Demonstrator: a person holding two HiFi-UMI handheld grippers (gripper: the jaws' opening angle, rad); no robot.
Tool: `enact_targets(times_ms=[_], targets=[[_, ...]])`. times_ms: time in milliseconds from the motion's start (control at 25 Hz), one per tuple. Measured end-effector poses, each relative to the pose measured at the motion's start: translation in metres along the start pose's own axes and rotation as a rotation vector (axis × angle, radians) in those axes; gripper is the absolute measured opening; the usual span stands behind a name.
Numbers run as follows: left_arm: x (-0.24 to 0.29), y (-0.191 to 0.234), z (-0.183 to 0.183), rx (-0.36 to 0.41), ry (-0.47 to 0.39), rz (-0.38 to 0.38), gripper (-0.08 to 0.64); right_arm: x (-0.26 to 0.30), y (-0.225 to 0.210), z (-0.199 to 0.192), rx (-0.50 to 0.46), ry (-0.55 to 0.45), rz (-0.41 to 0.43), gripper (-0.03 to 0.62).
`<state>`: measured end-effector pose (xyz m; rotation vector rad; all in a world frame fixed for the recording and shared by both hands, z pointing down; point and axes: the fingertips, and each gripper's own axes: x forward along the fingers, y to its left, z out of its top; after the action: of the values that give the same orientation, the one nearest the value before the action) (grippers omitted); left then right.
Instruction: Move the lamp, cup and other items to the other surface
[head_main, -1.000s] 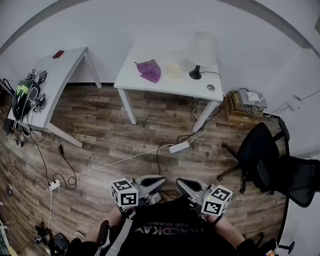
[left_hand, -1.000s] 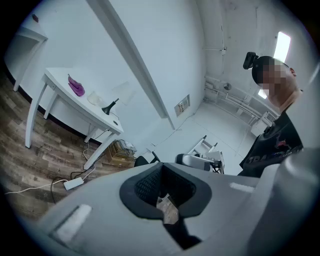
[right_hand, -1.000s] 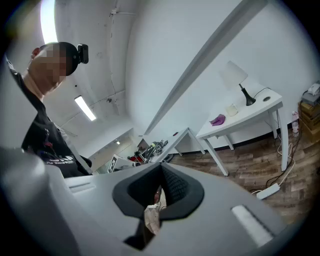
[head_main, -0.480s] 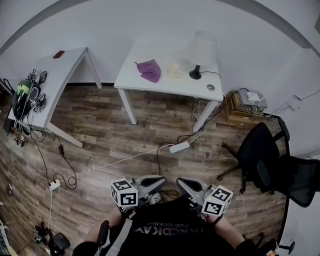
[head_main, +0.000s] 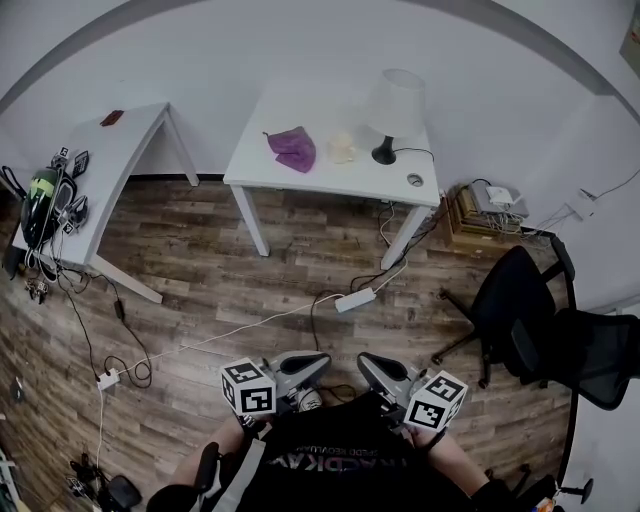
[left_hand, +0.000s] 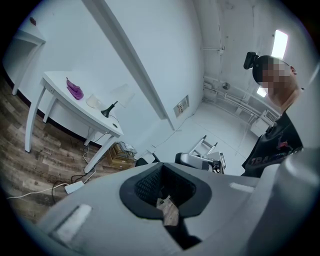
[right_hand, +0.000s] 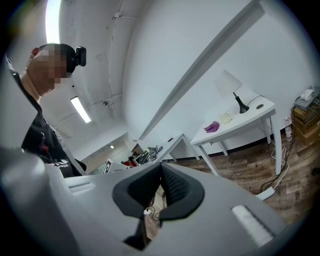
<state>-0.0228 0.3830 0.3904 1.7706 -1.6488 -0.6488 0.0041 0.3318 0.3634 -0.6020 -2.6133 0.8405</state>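
- Two tools were held low at the person's chest, well short of the central white worktop (head_main: 300, 182). The left tool (head_main: 320, 362) and the right tool (head_main: 364, 362) each had their jaws pressed together, with nothing between them.
- On that worktop, a white-shaded lamp (head_main: 392, 105) stood near the right end. A pale cup (head_main: 343, 148) sat just left of it, and a purple cloth (head_main: 293, 148) lay further left.
- A second white worktop (head_main: 120, 150) stood left of the central one, apart from it, carrying dark gear (head_main: 45, 195).
- A black office chair (head_main: 520, 310) stood to the right of the central worktop.
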Motion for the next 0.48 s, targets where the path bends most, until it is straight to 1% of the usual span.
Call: enact_targets(times_ms=[160, 200, 320, 480], targets=[[0.001, 0.002, 0.004, 0.005, -0.015, -0.002, 0.003, 0.002, -0.004, 0.006, -0.017, -0.009, -0.011, 0.014], [0.0, 0.004, 0.005, 0.002, -0.021, -0.002, 0.003, 0.004, -0.004, 0.007, -0.024, -0.008, -0.014, 0.025], [-0.002, 0.01, 0.01, -0.014, -0.038, 0.0, 0.003, 0.011, -0.004, 0.011, -0.039, 0.001, -0.017, 0.023], [0.005, 0.018, 0.018, -0.022, -0.048, 0.01, 0.003, 0.016, -0.017, 0.021, -0.033, 0.009, -0.016, 0.025]])
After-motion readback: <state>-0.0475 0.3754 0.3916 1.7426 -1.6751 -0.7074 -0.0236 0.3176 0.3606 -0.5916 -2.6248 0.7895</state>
